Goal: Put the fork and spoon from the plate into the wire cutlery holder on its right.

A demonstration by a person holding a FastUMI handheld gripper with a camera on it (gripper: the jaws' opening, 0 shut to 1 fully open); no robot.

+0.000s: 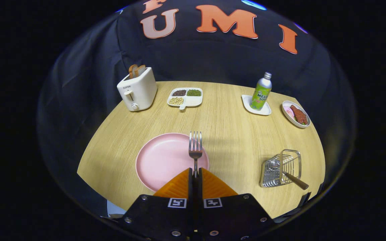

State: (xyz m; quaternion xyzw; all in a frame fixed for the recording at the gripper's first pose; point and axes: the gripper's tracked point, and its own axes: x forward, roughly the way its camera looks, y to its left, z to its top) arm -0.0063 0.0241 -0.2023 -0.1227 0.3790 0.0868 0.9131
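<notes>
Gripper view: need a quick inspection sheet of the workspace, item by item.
Surface: round light wooden table, black cloth booth wall behind.
Job's things: metal fork held over the pink round plate; wooden-handled spoon already in the wire cutlery holder.
Clutter: white toaster with bread; white divided dish of beans; green soda bottle on a white coaster; small bowl of food.
Gripper: fingers shut on the fork's handle.
Cables: nothing seen.
Surroundings: nothing seen beyond the cloth.

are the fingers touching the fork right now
Touching. In the gripper view the fingers are closed together with the fork handle pinched in the narrow slit between them, its tines sticking out ahead over the pink plate.
</notes>
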